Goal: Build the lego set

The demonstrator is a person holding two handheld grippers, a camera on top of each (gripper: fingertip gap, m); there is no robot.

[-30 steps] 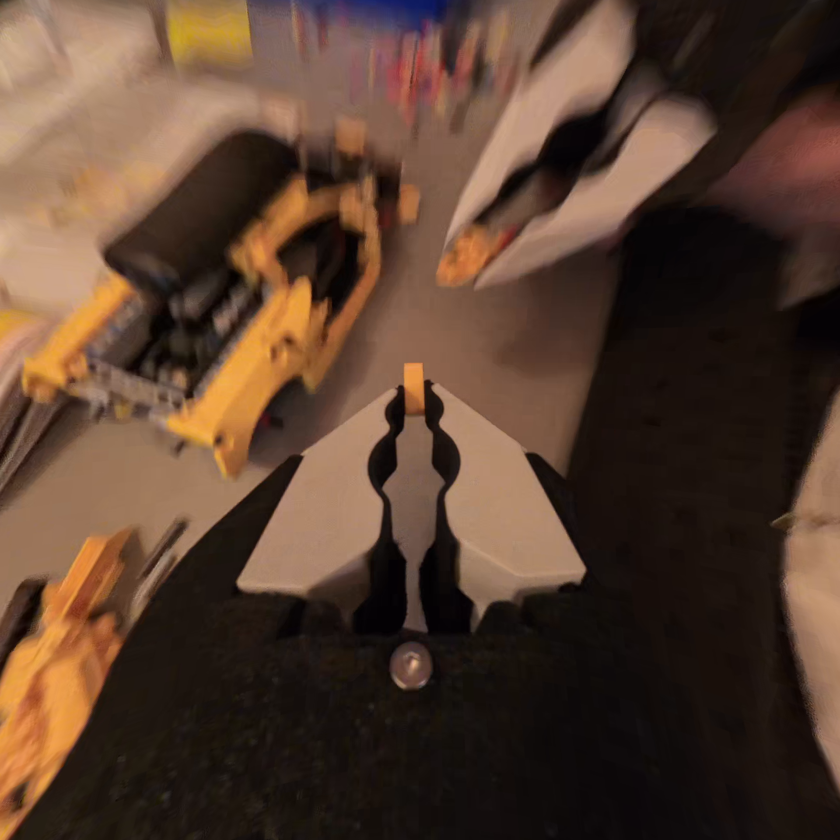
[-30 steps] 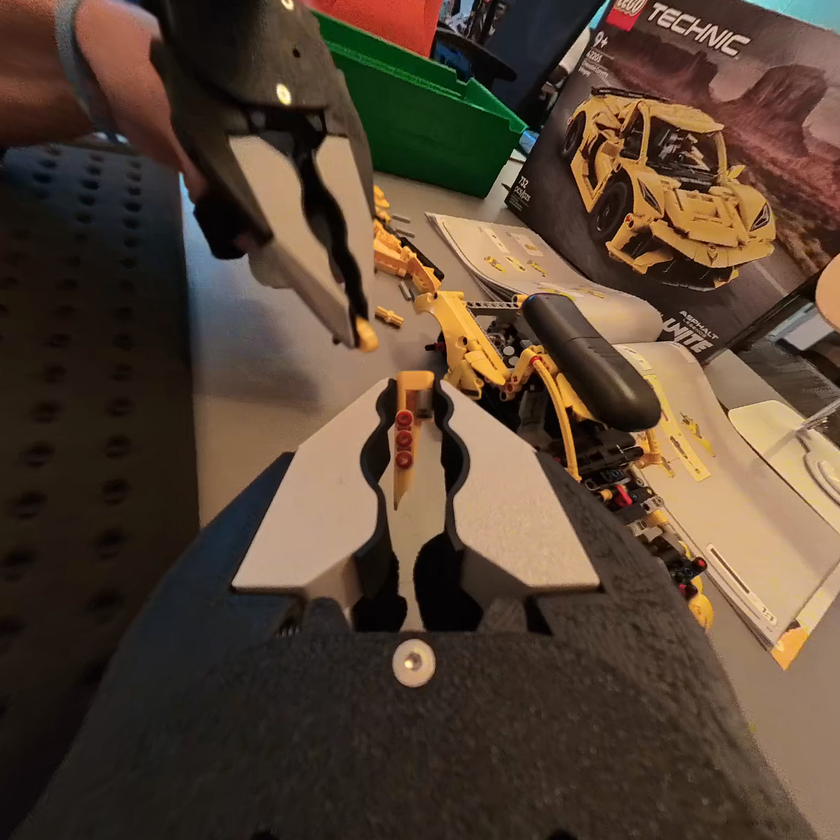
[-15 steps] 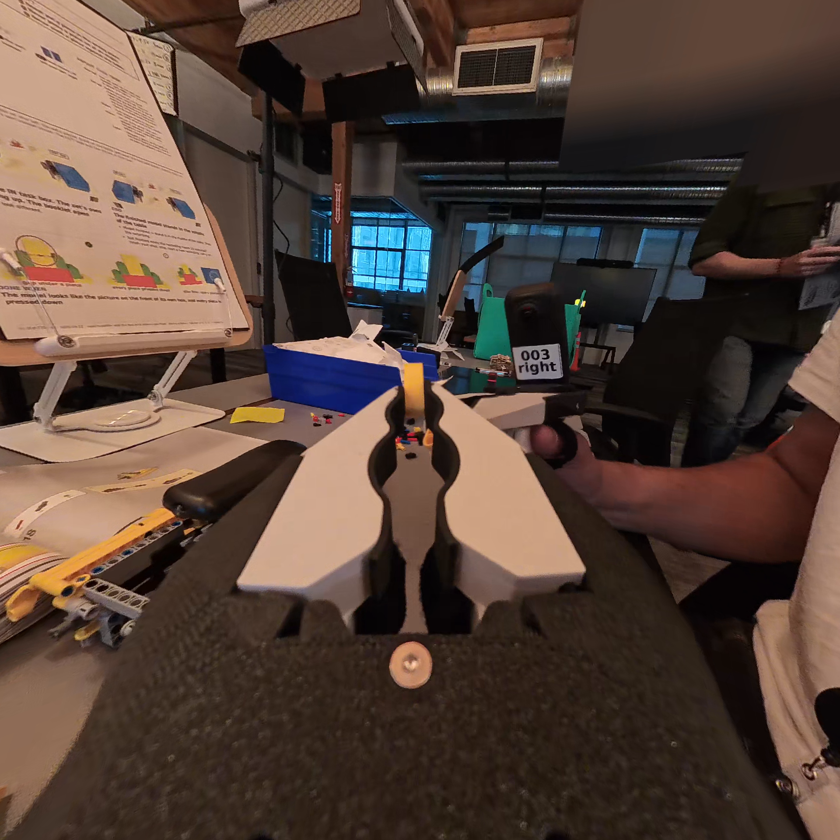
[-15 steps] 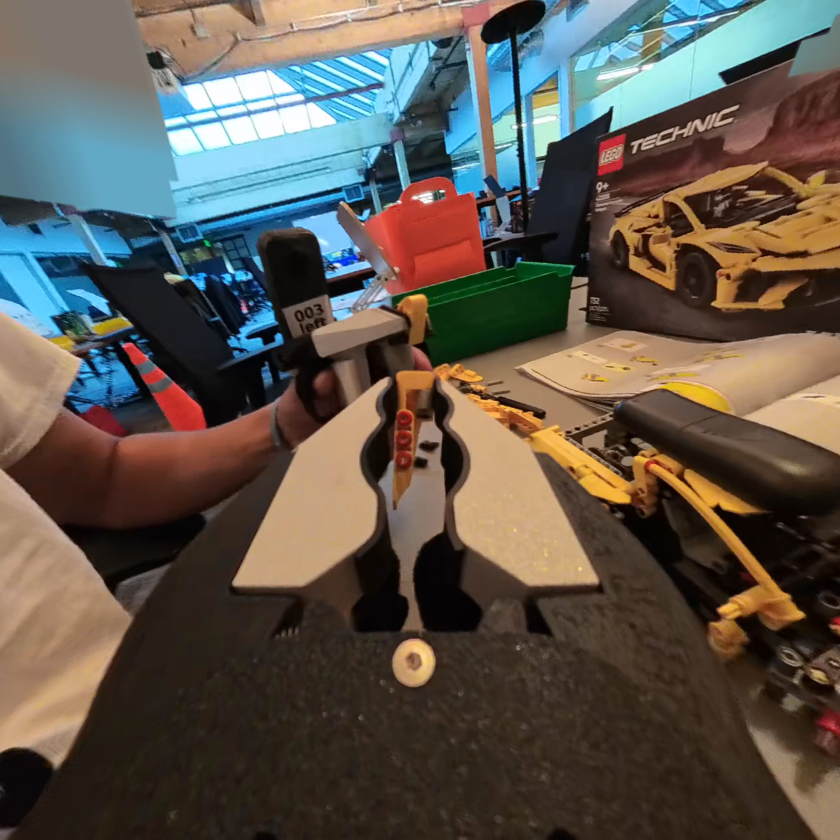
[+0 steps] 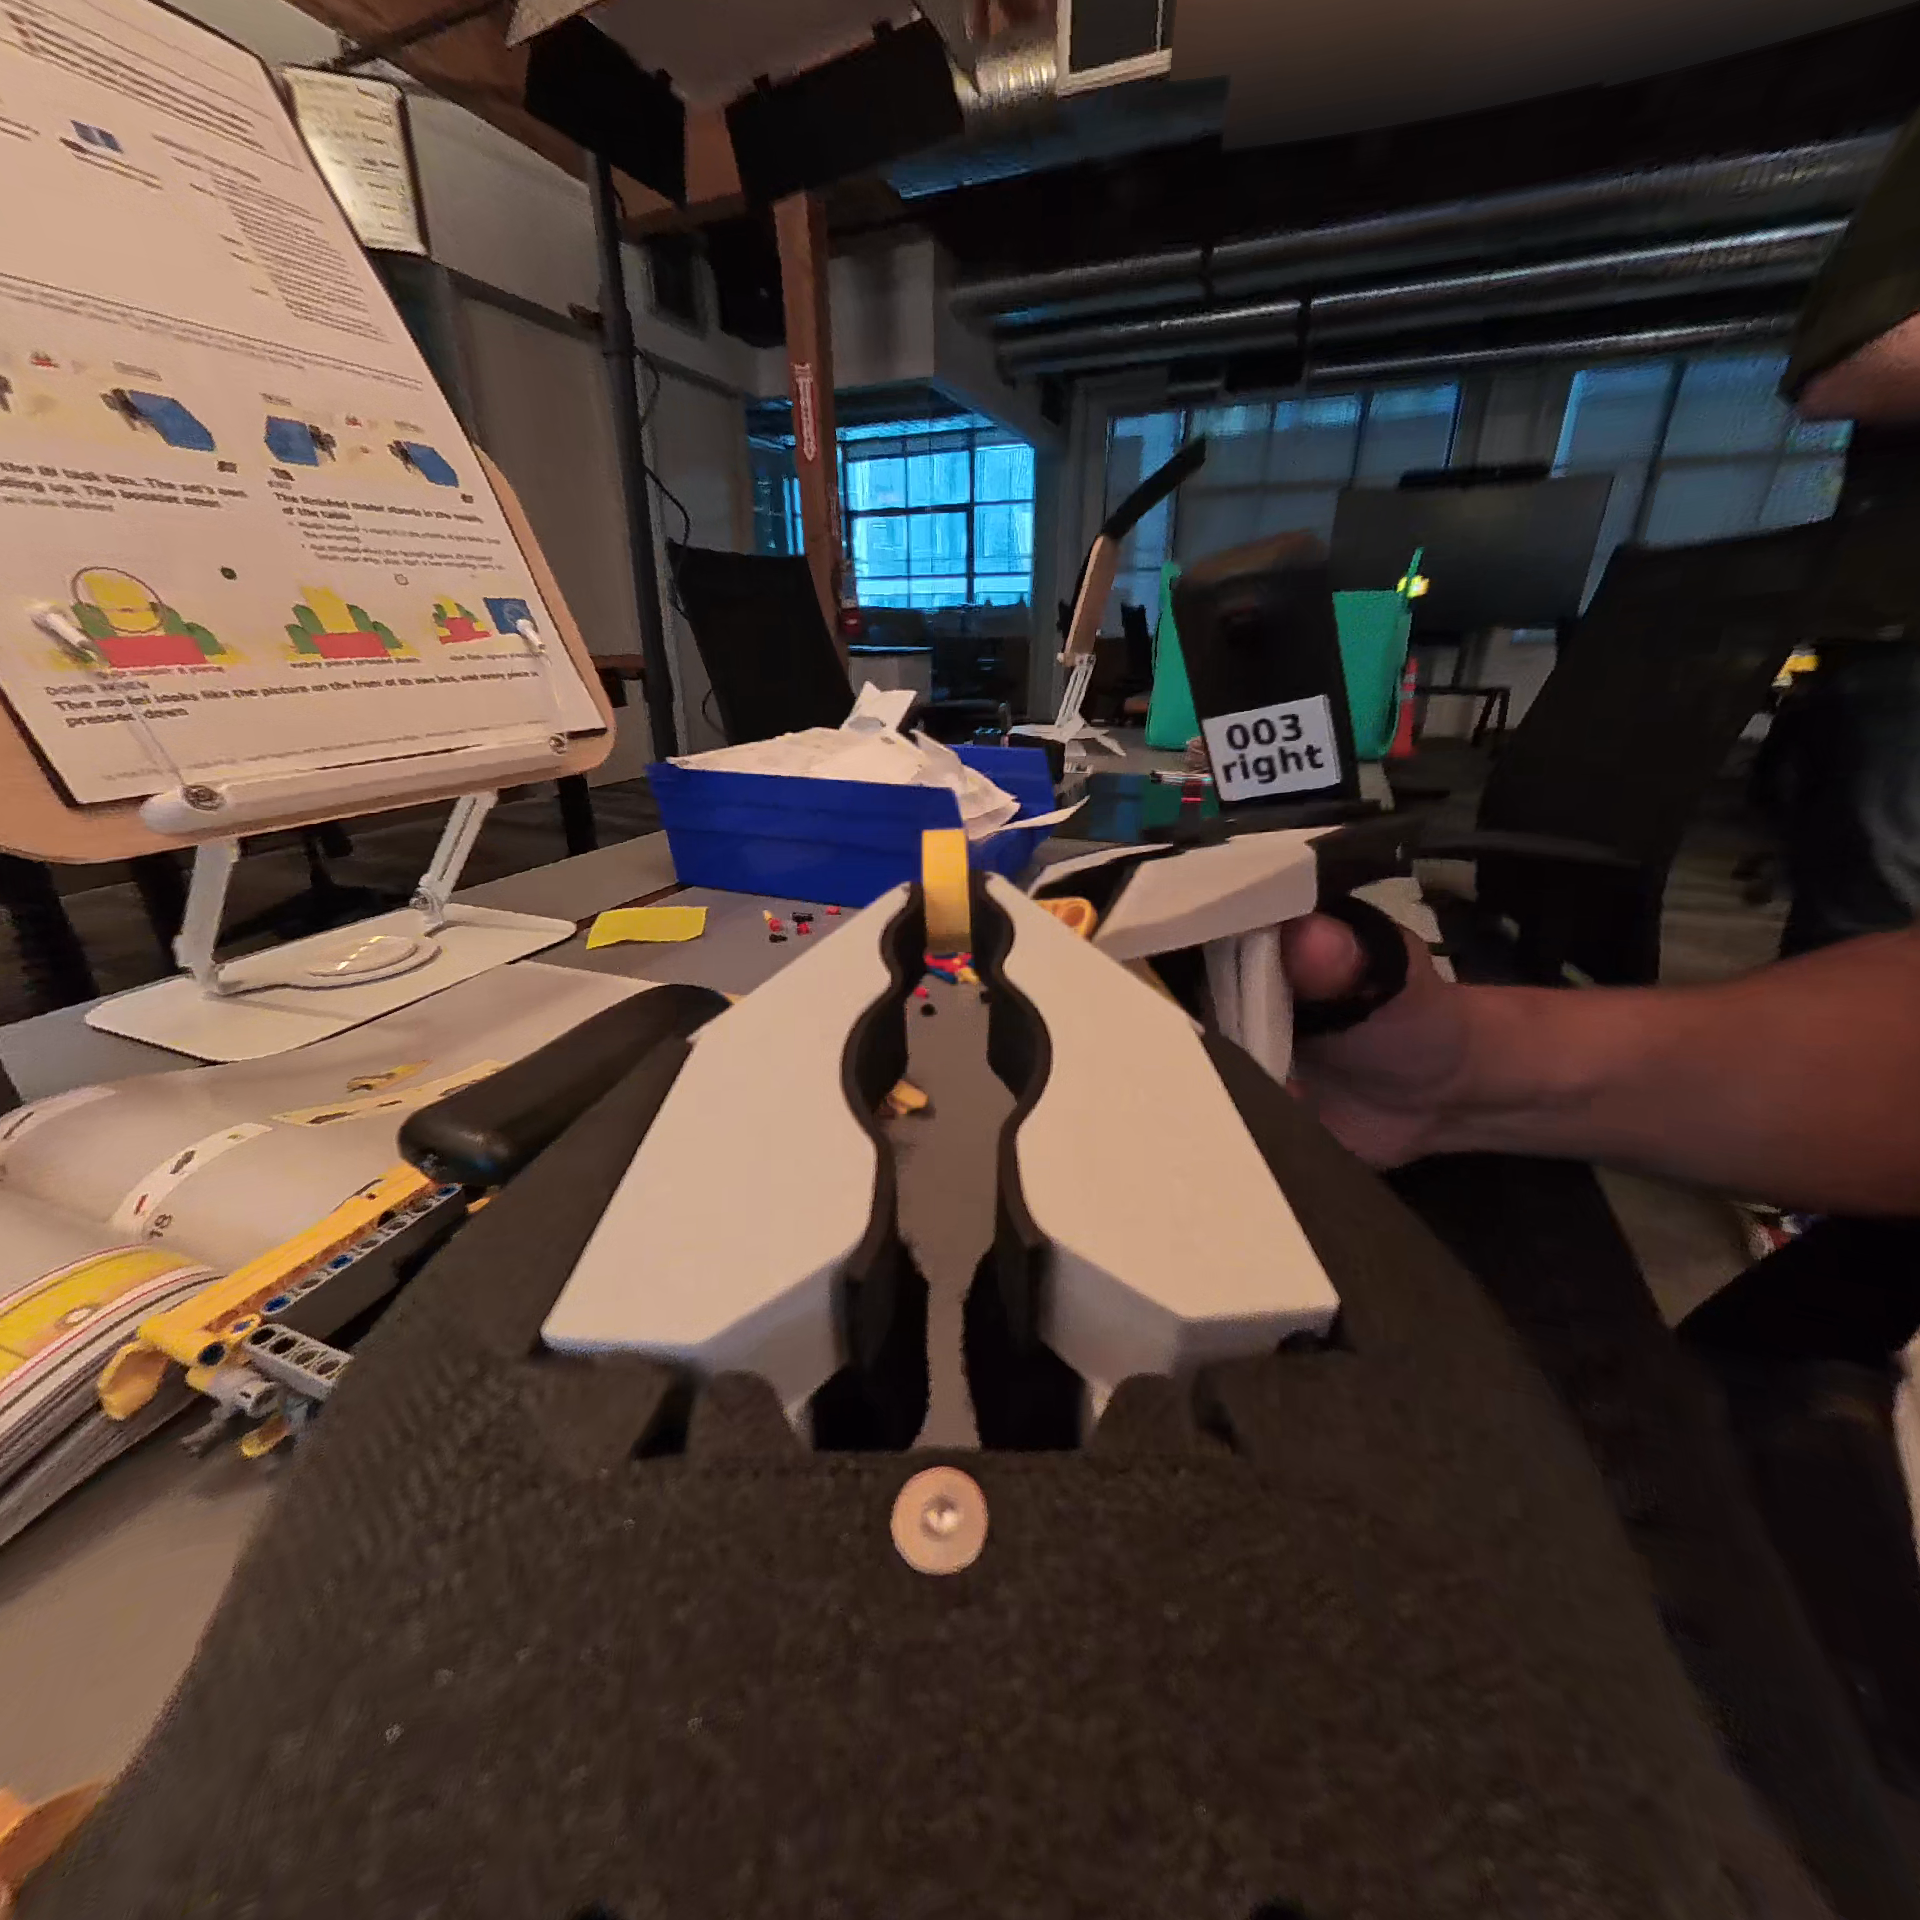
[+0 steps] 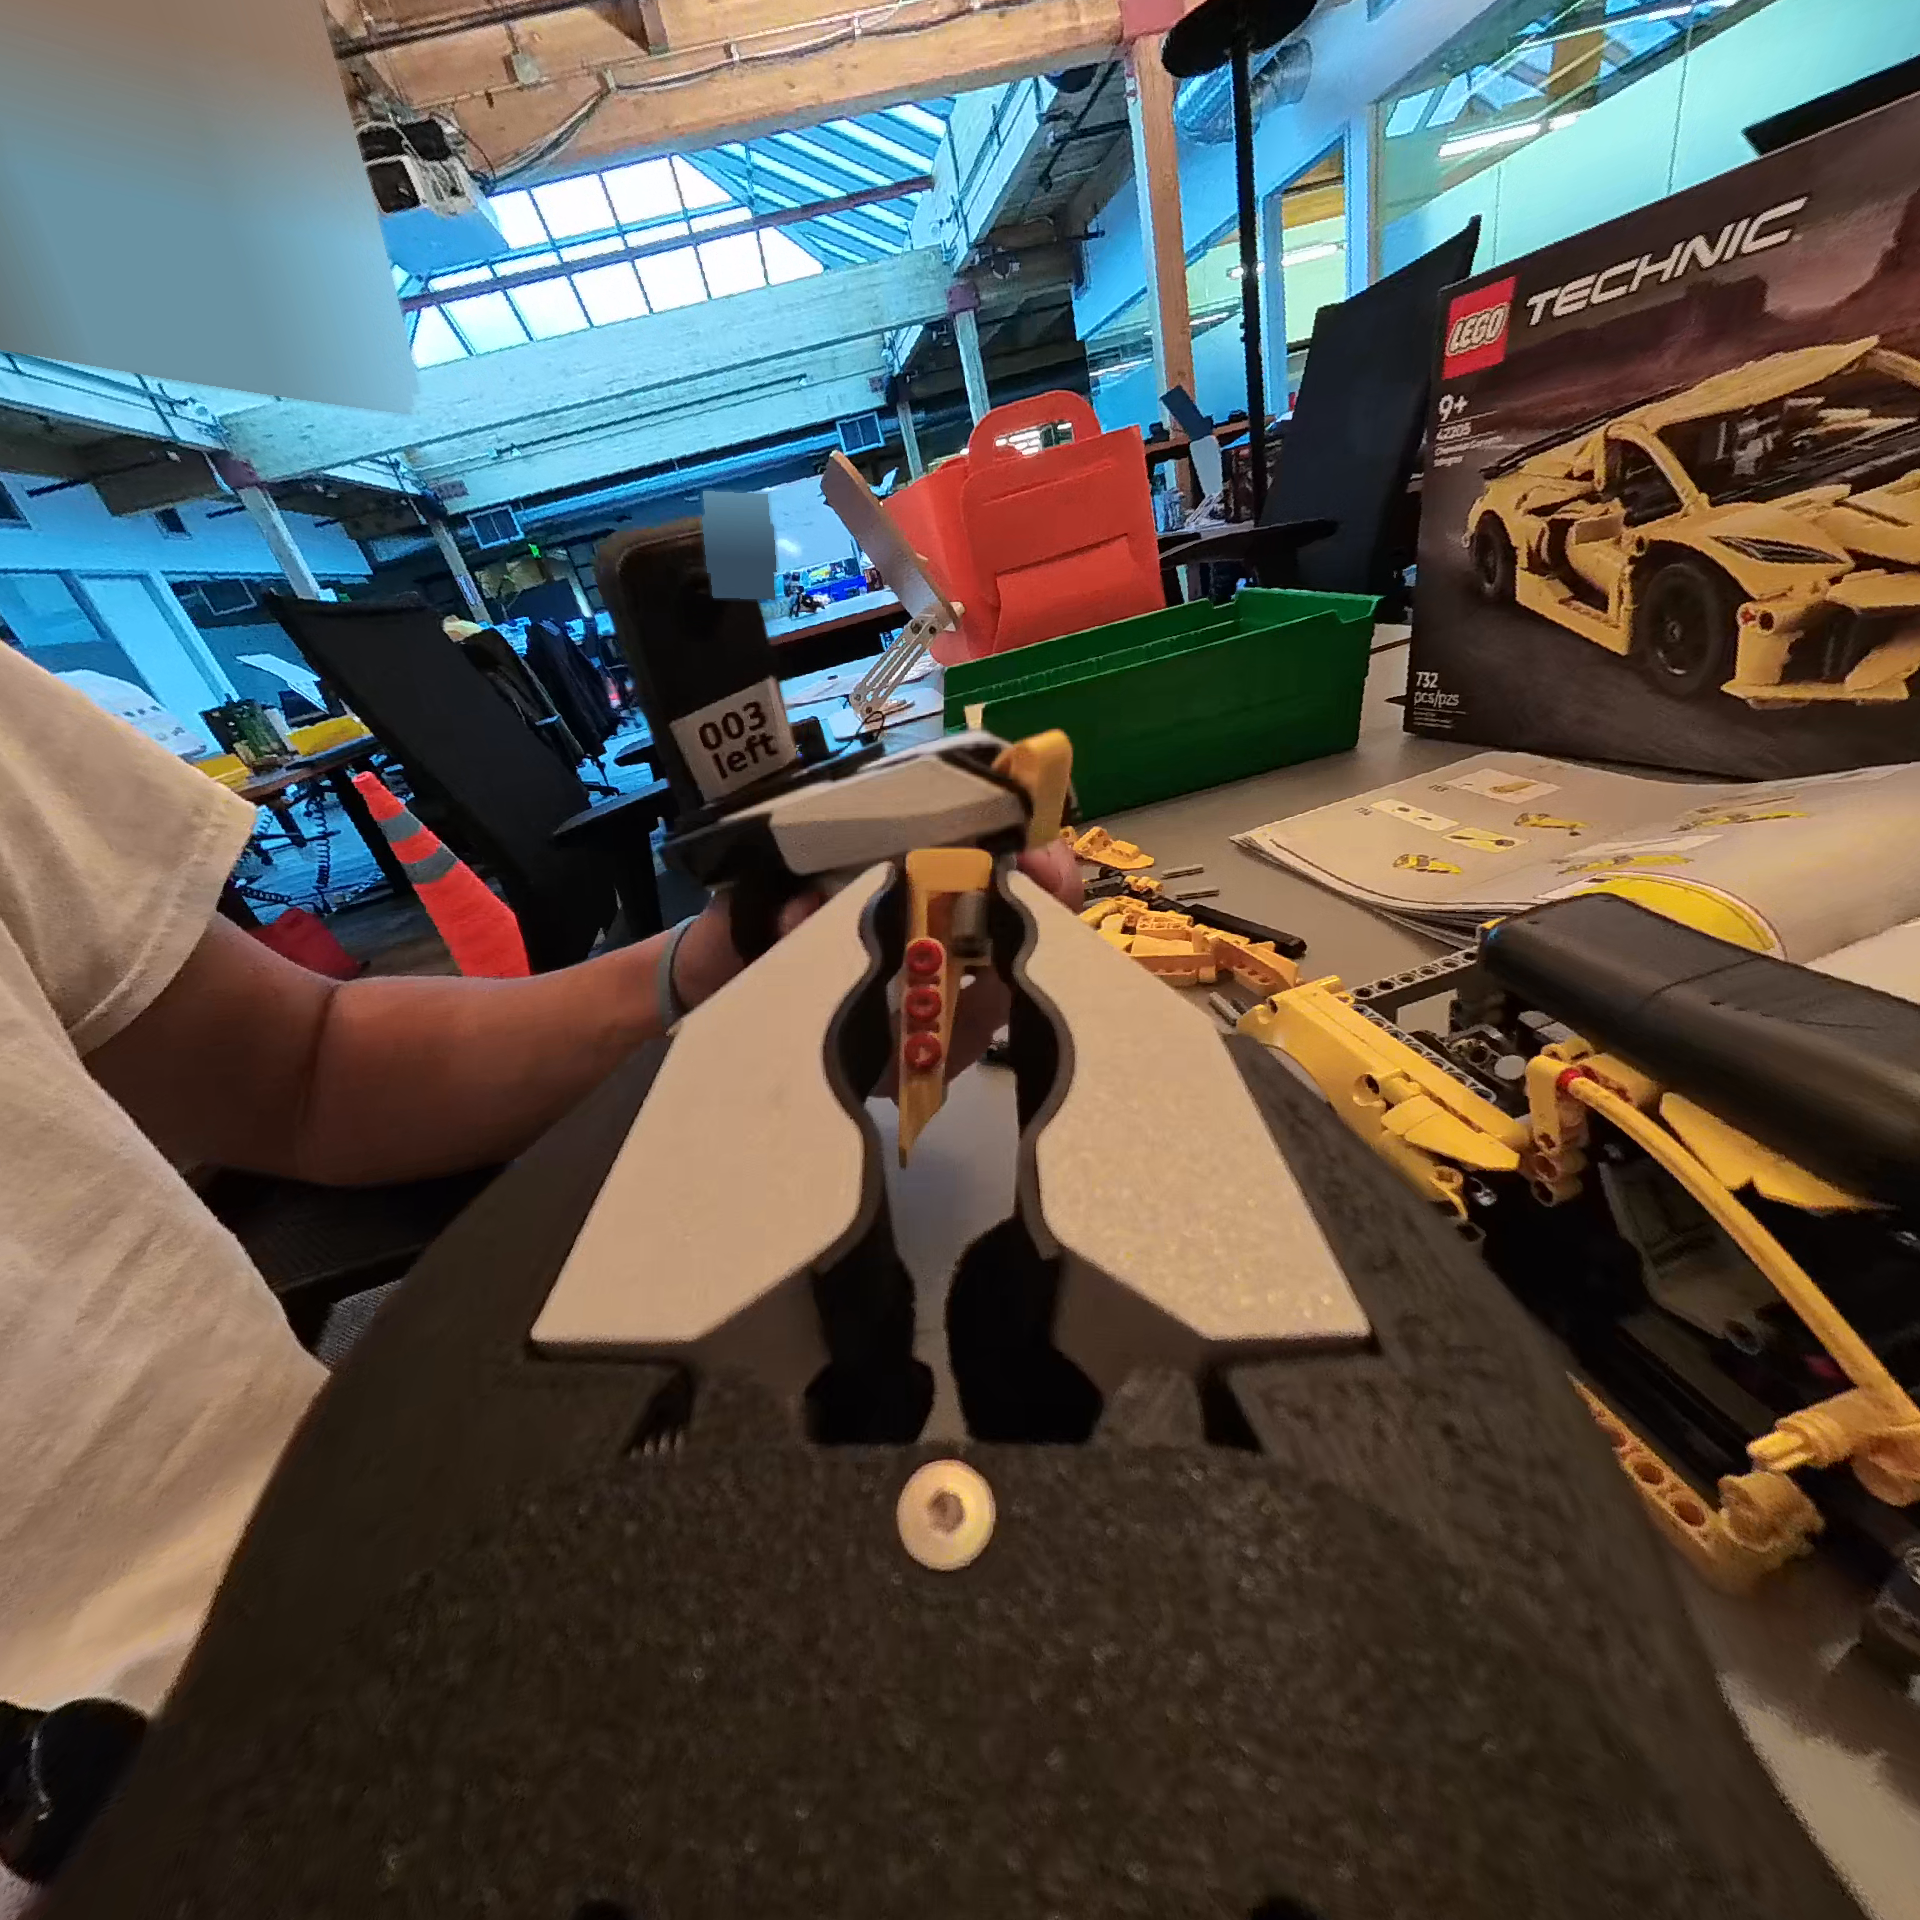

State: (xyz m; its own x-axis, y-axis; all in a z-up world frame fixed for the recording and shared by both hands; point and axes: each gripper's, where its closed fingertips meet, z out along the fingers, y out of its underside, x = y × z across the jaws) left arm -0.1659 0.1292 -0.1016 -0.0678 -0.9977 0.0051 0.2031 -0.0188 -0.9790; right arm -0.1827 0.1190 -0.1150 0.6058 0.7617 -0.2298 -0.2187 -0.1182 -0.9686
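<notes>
A white sticker (image 5: pixel 1268 750) with black print sits on the black post above my right tool (image 5: pixel 1075 912), centre right; its twin (image 6: pixel 736 740) stands above my left tool (image 6: pixel 1023 805), centre left. At the upper right, the set's box (image 6: pixel 1683 499) carries a red logo and pale lettering. At the upper left, a printed sheet (image 5: pixel 208 416) rests on a stand.

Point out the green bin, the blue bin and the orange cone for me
green bin (image 6: pixel 1164 696), right wrist view, on its front wall
blue bin (image 5: pixel 810 842), left wrist view, on its front wall
orange cone (image 6: pixel 457 894), right wrist view, on its lower body
</notes>
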